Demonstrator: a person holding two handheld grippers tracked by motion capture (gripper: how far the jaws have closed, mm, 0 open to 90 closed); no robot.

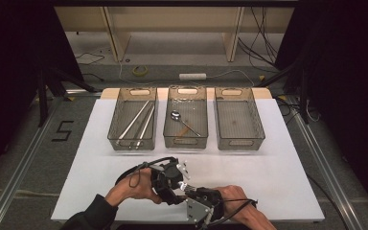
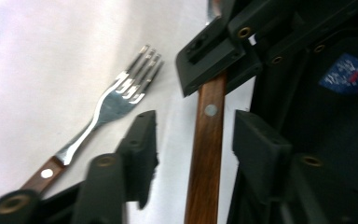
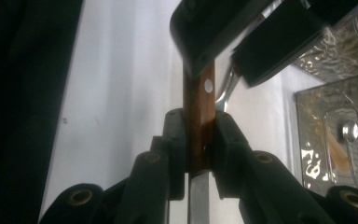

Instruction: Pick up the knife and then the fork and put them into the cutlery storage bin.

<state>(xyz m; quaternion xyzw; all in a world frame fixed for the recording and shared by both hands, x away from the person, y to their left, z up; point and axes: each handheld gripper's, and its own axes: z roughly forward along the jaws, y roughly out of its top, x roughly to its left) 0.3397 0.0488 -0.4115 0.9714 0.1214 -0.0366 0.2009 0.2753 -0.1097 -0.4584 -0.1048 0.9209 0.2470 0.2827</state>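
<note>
A knife with a riveted wooden handle is clamped between my right gripper's two jaws, its steel blade running back under them. My left gripper faces it, jaws open on either side of the same handle with a gap on both sides. A wooden-handled fork lies flat on the white table beside my left gripper. In the high view both grippers meet tip to tip near the table's front edge, left gripper and right gripper, each held by a hand.
Three clear bins stand in a row at the back of the white board: the left bin holds long metal utensils, the middle bin a spoon and other cutlery, and the right bin looks bare. Dark floor surrounds the board.
</note>
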